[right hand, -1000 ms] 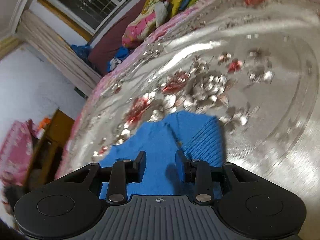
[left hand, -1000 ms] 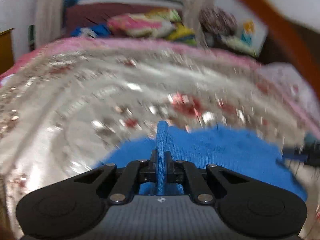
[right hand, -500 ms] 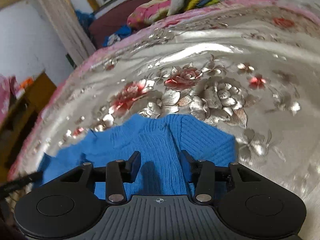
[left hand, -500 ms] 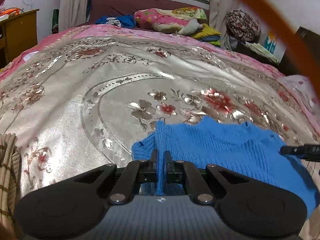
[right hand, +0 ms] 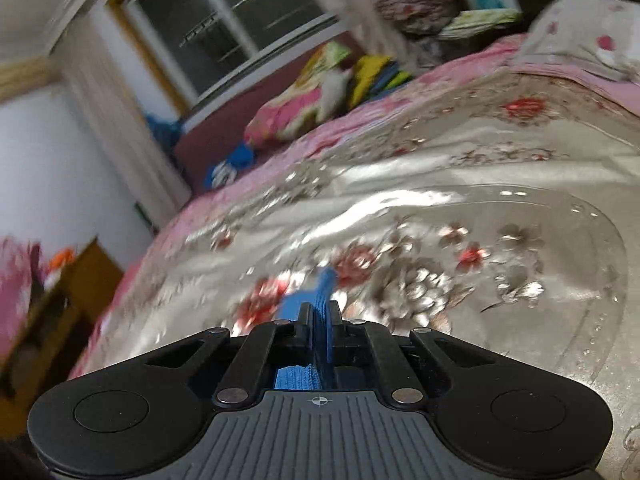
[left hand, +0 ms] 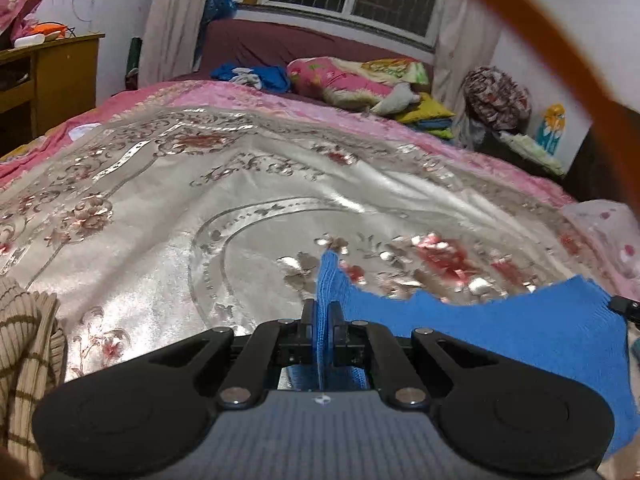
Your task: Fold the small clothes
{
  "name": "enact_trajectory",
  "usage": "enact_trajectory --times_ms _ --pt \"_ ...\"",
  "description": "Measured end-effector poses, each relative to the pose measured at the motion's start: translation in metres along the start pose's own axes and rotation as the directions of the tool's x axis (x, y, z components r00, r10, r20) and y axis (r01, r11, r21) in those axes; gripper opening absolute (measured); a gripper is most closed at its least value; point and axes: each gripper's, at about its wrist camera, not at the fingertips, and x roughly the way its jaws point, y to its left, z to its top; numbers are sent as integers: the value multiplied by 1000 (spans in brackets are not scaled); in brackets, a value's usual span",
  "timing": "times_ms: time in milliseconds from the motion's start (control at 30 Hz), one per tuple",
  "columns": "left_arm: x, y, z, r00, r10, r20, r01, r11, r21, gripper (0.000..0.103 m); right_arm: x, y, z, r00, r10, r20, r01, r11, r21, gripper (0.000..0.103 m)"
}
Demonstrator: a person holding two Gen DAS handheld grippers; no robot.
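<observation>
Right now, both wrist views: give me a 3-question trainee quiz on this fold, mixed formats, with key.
1. True or false: the left gripper is shut on the blue knit garment.
2. The right gripper pinches: A) the striped beige garment B) the blue knit garment C) nothing.
3. Fill in: the striped beige garment lies at the ____ edge of the left wrist view.

Key: 1 true; 2 B; 3 left.
</observation>
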Motion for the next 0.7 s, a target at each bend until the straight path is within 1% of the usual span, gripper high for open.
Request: enact_trajectory --times_ms 100,200,300,400,500,600,700 --pt "15 4 -9 999 13 -53 -14 1000 -16 12 16 -4 -8 998 -60 -37 59 998 -21 5" --pt "21 2 -21 996 34 -85 -34 999 7 12 30 -8 -22 991 -107 -86 103 994 -43 5" --pt "20 0 -25 996 38 -82 -36 999 25 12 37 -11 -31 984 -145 -103 137 987 -79 5" --pt "18 2 -24 996 33 -78 -33 999 4 12 40 -16 -33 979 -164 -121 155 985 -80 6" --pt "12 5 -25 997 38 -73 -40 999 -15 13 43 -17 -33 975 -167 -144 157 984 -82 12" --pt "2 6 -24 997 50 -60 -51 999 -16 18 40 -16 -34 975 -173 -138 163 983 -82 13" --pt "-11 6 -22 998 60 -32 -60 998 -2 19 27 -13 -32 979 -169 -115 162 984 -72 13"
